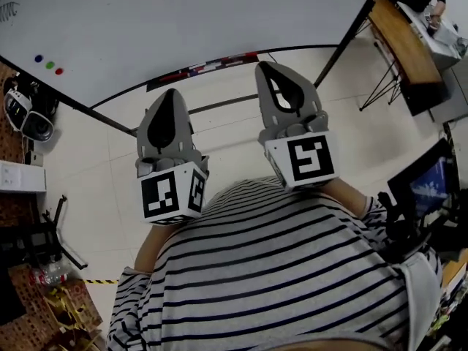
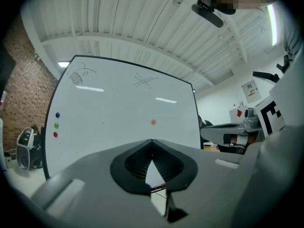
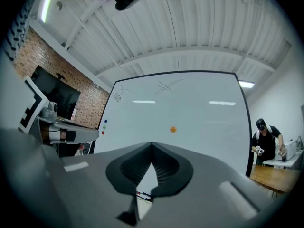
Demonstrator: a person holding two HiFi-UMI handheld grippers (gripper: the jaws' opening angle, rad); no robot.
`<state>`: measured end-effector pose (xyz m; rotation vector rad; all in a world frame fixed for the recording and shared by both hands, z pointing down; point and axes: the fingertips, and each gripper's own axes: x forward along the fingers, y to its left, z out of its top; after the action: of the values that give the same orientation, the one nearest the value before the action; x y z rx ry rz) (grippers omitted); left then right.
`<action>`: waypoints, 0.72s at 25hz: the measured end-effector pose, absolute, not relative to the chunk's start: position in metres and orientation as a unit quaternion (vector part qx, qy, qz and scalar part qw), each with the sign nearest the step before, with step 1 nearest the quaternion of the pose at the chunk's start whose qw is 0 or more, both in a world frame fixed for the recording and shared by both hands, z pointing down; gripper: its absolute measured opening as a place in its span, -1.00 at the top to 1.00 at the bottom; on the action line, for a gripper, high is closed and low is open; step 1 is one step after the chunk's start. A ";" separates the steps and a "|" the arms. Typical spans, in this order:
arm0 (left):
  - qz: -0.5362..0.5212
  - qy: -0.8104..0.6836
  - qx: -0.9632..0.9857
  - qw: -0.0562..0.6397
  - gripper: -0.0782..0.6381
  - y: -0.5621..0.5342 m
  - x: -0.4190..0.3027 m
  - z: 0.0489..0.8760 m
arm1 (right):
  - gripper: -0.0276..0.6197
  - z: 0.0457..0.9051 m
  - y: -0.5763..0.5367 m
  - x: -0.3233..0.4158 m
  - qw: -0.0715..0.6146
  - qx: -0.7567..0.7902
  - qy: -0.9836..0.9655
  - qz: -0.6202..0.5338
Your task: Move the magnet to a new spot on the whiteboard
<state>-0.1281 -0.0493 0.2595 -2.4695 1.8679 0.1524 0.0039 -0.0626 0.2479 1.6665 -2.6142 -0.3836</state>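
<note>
Left gripper view: one whiteboard (image 2: 118, 99); four magnets: orange (image 2: 153, 122), blue (image 2: 57, 114), green (image 2: 56, 125), red (image 2: 55, 134).

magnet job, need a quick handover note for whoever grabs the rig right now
Left gripper: shut, nothing between the jaws.
Right gripper: shut, nothing between the jaws.
Both point at the whiteboard, and neither touches it.
The orange magnet sits alone near mid-board. The blue magnet, green magnet and red magnet form a column by the board's left edge.
Done: nothing that shows; no magnet is gripped.
Left: reach the board, open a gripper, take a magnet (probably the orange one) and set it on a new spot.
</note>
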 end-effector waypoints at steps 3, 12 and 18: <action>0.046 0.602 -0.797 0.022 0.74 -0.044 -0.125 0.259 | 0.91 0.245 -0.058 -0.004 0.011 0.524 -0.842 -0.130; 0.040 0.594 -0.804 0.012 0.74 -0.052 -0.125 0.269 | 0.91 0.256 -0.065 -0.015 0.032 0.511 -0.850 -0.123; 0.032 0.594 -0.804 0.009 0.74 -0.053 -0.117 0.274 | 0.91 0.260 -0.066 -0.012 0.034 0.506 -0.854 -0.119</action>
<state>-0.1175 -0.0525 0.2737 -2.5113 1.8545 0.1003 -0.0122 -0.0664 0.2601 1.5549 -2.6264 -0.3662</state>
